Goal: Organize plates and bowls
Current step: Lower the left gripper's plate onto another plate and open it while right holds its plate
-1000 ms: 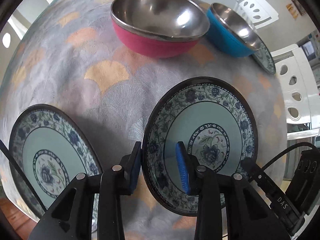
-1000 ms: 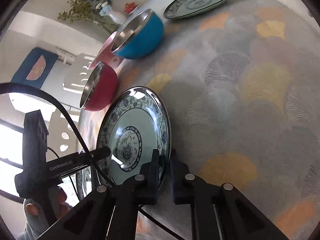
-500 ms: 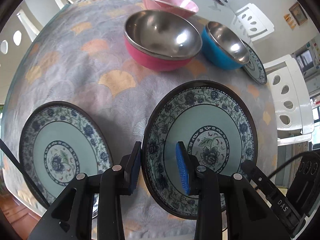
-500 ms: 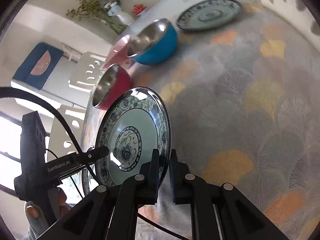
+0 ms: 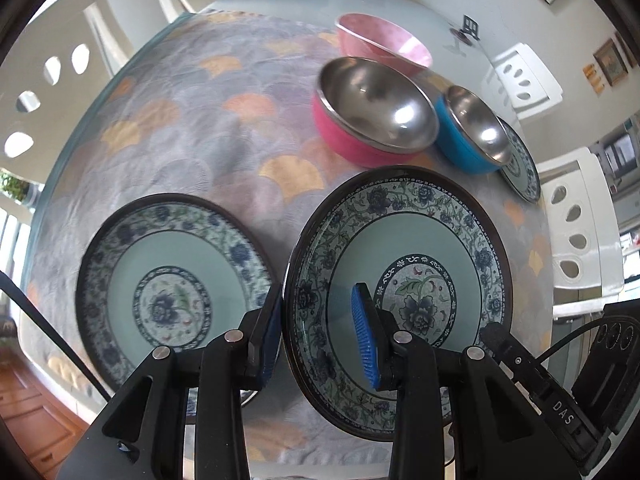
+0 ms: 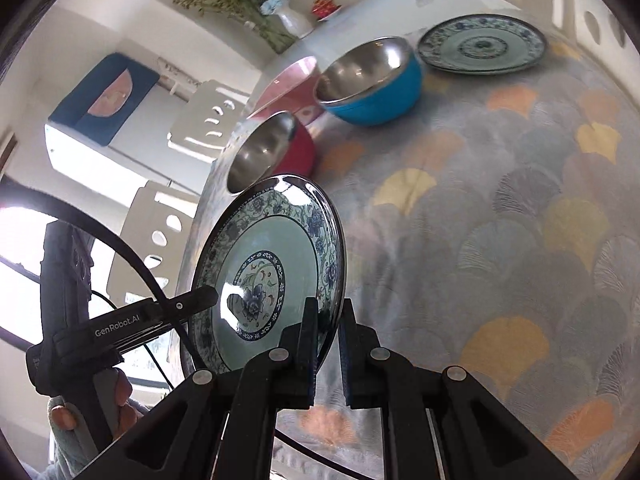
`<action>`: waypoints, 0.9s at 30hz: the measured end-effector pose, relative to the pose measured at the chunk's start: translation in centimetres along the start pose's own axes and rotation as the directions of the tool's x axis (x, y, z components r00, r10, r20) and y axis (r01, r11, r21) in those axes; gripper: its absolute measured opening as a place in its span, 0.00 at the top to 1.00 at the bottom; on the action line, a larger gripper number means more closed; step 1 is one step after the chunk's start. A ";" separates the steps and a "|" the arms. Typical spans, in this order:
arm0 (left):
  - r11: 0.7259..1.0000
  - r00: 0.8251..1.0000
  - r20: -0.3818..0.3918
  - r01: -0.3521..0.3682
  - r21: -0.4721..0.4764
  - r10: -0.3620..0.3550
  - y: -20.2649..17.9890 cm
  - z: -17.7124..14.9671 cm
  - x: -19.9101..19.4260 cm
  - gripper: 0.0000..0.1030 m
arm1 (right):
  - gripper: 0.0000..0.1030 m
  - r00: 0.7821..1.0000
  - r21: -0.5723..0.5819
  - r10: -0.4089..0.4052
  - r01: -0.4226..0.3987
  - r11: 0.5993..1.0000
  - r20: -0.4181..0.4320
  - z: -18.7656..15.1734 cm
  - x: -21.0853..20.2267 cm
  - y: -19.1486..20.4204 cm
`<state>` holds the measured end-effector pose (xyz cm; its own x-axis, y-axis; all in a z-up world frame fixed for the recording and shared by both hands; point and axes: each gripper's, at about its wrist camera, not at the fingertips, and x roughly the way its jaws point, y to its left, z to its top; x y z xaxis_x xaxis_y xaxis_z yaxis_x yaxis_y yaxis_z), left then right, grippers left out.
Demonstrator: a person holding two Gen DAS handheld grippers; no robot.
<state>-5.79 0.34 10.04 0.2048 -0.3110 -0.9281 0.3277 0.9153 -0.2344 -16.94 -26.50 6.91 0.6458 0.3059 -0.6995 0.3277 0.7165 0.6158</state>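
My right gripper is shut on the rim of a blue floral plate and holds it tilted above the table. The same plate fills the left wrist view, where my left gripper straddles its near rim with the jaws open, one pad over its face. A second floral plate lies flat to the left. A third plate lies at the far side. A red bowl, a blue bowl and a pink bowl stand beyond.
The table wears a grey cloth with fan patterns. White chairs stand around it. A vase of flowers sits at the far end. The other handset and a hand are at the left of the right wrist view.
The held plate has risen and both views have pulled back from the table. The flat left plate has come more fully into view beside the left gripper.
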 end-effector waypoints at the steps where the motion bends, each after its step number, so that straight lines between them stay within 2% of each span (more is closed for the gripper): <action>1: 1.000 1.000 0.004 -0.007 -0.008 0.007 0.1 -0.1 -0.1 0.70 | 0.91 1.000 -0.009 0.005 -0.005 1.000 -0.007 0.1 0.3 0.2; 13: 0.988 0.998 0.024 -0.058 -0.145 0.062 4.8 -1.4 -1.4 0.70 | 0.91 0.992 -0.113 0.055 -0.068 0.991 -0.115 0.0 3.8 3.8; 18: 0.970 0.996 0.029 -0.074 -0.232 0.082 7.9 -2.3 -1.9 0.70 | 0.91 0.982 -0.169 0.070 -0.100 0.980 -0.173 -0.6 5.7 5.7; 27: 0.938 0.995 0.025 -0.086 -0.335 0.100 11.9 -3.8 -2.4 0.70 | 0.90 0.961 -0.240 0.080 -0.146 0.960 -0.265 -1.4 8.8 8.7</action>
<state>-5.87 13.00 8.41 0.2596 -0.2241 -0.9394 -0.0195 0.9713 -0.2371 -9.37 -16.70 5.60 0.4641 0.5171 -0.7192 0.0553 0.7934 0.6061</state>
